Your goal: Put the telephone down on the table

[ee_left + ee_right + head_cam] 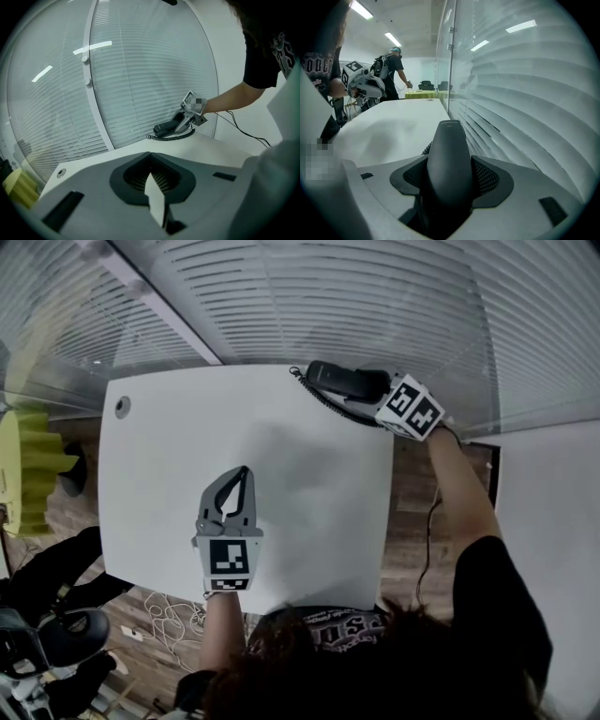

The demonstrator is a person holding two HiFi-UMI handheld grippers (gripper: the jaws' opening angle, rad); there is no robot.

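Right gripper (449, 187) pinching the black plastic telephone handset (446, 145) at the far edge of the white rounded table (309, 512).

Its jaws clamp both sides of the handset, which sits upper middle in the head view beside the pale slatted window blinds (375, 296). The handset's black coiled cord (323, 401) lies on the tabletop. In the lower left, the left gripper (239, 486) is over the table with its jaws pressed together on nothing.

one telephone (342, 379), one coiled cord (325, 402), one table (309, 521), two claws: left claw (245, 471), right claw (367, 390).
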